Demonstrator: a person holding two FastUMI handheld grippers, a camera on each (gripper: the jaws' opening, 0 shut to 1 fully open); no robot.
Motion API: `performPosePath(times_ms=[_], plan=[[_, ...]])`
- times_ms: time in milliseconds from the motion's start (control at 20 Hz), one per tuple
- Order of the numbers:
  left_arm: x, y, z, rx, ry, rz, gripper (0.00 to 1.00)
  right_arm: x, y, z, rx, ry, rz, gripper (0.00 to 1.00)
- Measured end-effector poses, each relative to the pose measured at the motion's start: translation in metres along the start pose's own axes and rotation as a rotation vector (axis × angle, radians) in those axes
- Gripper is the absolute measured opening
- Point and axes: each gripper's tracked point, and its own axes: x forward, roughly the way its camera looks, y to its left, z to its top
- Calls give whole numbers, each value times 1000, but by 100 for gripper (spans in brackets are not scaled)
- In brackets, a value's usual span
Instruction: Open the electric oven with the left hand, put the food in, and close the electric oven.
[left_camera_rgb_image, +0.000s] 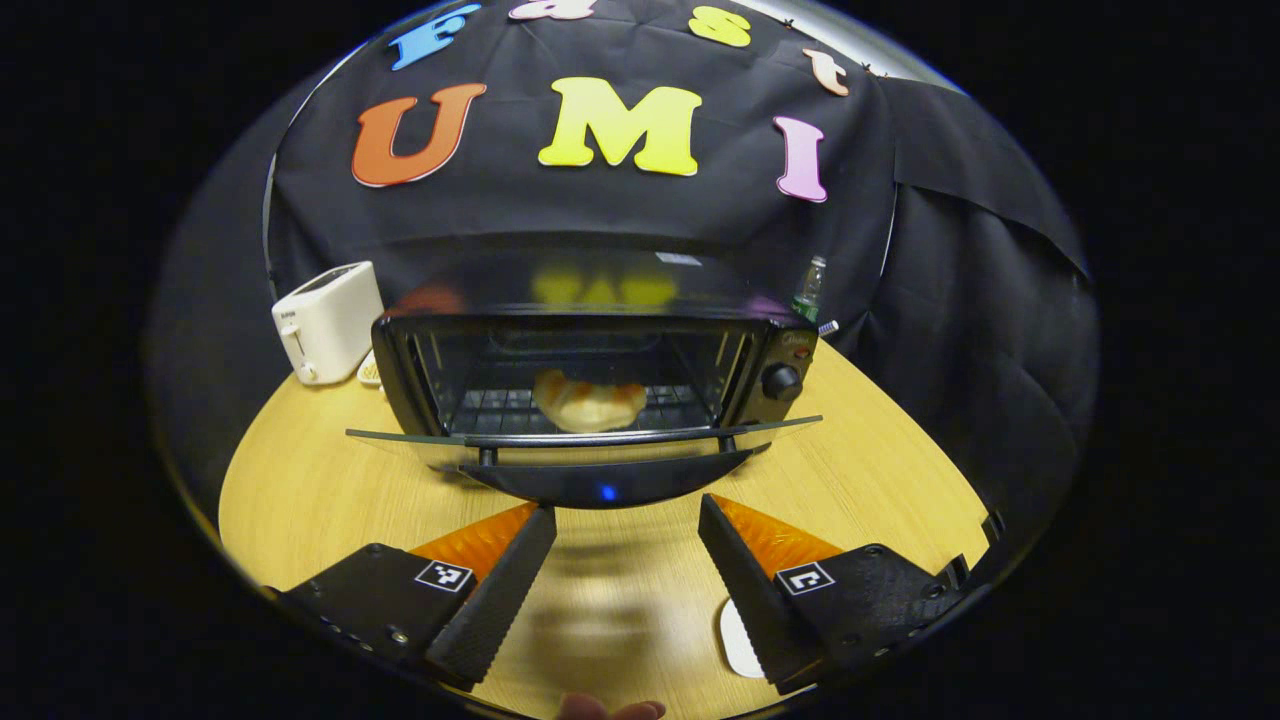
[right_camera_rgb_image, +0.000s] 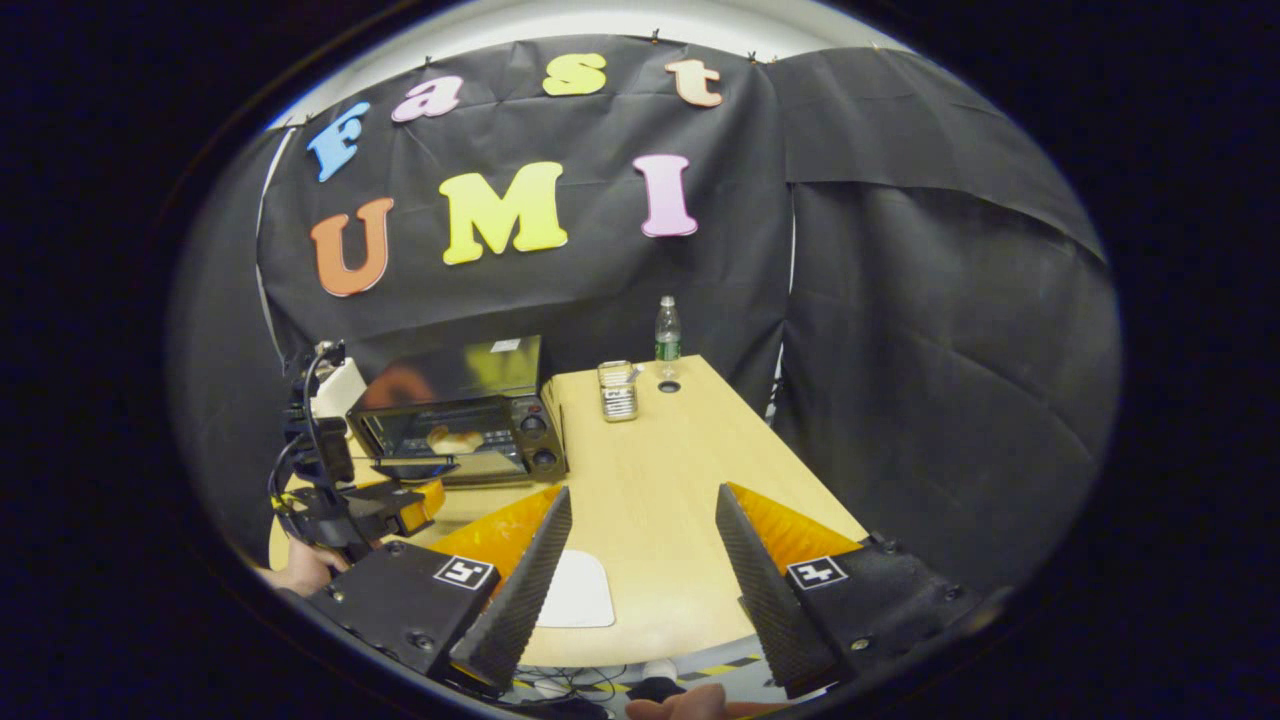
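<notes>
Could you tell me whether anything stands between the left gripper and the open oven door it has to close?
Nothing visible does: bare table lies between the open left gripper and the lowered oven door.

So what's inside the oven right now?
A piece of bread lies on the wire rack inside the oven, whose glass door hangs open. The door's handle bar crosses the bread's lower edge, and the oven floor beneath the rack is hidden.

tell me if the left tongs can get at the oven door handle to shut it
Probably yes. The left tongs are open and sit just in front of the lowered door, with bare table between them and the handle. The bread is already inside the oven.
</notes>
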Motion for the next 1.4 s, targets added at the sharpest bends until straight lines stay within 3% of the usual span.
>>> performPosePath(times_ms=[250, 400, 800, 1050, 1400], plan=[[-2, 1, 46, 24, -90, 25, 94, 10, -13, 14, 6, -33, 16, 91], [-26, -8, 77, 14, -164, 33, 95, 18, -12, 37, 8, -73, 55, 92], [-132, -25, 176, -1, -441, 117, 94, 37, 23, 85, -31, -185, 270, 92], [-206, -30, 191, -32, -522, 128, 94, 4, 49, 101, -70, -277, 327, 92], [-304, -21, 140, -61, -523, 152, 94, -77, 85, 94, -92, -338, 352, 98]])
